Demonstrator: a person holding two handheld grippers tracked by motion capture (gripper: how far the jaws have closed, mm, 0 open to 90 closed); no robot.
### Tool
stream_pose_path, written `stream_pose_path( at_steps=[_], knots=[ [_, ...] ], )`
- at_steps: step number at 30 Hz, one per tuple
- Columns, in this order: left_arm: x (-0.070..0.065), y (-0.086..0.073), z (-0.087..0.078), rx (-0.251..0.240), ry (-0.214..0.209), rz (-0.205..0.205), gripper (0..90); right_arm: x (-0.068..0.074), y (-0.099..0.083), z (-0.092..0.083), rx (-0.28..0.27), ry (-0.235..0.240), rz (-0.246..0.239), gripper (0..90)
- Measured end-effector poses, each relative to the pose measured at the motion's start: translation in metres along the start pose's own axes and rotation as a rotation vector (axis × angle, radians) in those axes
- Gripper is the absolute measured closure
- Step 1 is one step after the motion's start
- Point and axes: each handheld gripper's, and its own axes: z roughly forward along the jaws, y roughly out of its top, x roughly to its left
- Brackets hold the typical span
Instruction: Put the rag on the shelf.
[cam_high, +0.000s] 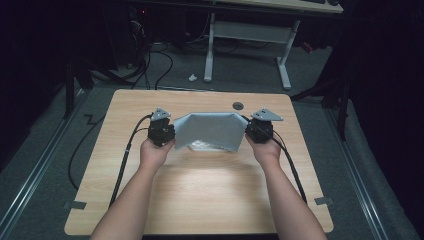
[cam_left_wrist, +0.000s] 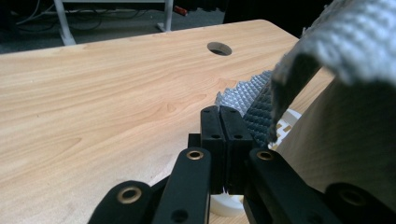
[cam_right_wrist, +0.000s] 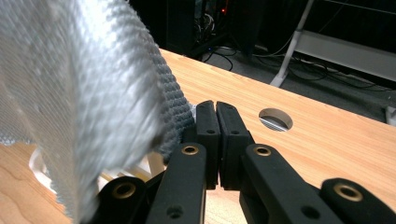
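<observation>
Your left hand (cam_high: 152, 152) sits left of centre on the wooden table (cam_high: 200, 195), wrapped round the left gripper (cam_high: 161, 131), with its black cable (cam_high: 122, 165) trailing back toward the near-left edge. In the left gripper view the two black jaws are pressed flat together, and the grey cloth (cam_left_wrist: 261, 109) runs in at their right side. The pinch point itself is hidden, so you appear to be clamped on the cloth's edge, but the contact cannot be seen directly.

Between your hands the grey cloth (cam_high: 210, 130) is held up off the table, stretched from one gripper to the other. Its top edge is straight in the middle and slopes down at both corners. Its lower edge hangs close to the tabletop, where something pale and white (cam_high: 202, 146) lies under it; what that is, you cannot tell. Behind the cloth, a round hole (cam_high: 238, 106) is cut into the table near the far edge.

Your right hand (cam_high: 265, 149) holds the right gripper (cam_high: 260, 130) at the cloth's right end. In the right gripper view the jaws are also drawn tight together, with the woven cloth (cam_right_wrist: 93, 93) draping down their left side and meeting them at the tips.
</observation>
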Motion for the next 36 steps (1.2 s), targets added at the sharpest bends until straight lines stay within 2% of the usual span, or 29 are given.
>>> stream_pose_path(
  at_steps=[1,4,16,27,30,32,36],
  knots=[
    [0.001,-0.001,0.000,0.003,0.000,0.000,89.0,-0.001,-0.003,0.001,0.003,-0.001,0.021,89.6],
    [0.001,-0.004,0.001,0.015,0.001,0.000,88.9,-0.002,-0.007,0.003,0.011,-0.002,0.029,89.7],
    [0.001,-0.014,0.006,0.039,-0.010,-0.018,88.5,0.004,-0.018,0.015,0.061,0.003,0.023,89.6],
    [-0.001,-0.015,0.001,0.037,-0.011,-0.007,86.9,0.002,-0.022,0.019,0.077,0.005,0.036,89.3],
    [-0.001,-0.015,0.000,0.043,-0.002,-0.005,84.1,0.001,-0.022,0.020,0.076,0.006,0.052,88.3],
    [-0.001,-0.014,-0.003,0.049,0.017,-0.001,77.9,0.001,-0.021,0.019,0.075,0.003,0.052,86.4],
    [0.001,-0.013,-0.010,0.017,0.037,-0.008,69.0,-0.002,-0.020,0.016,0.075,0.000,0.064,82.2]
  ],
)
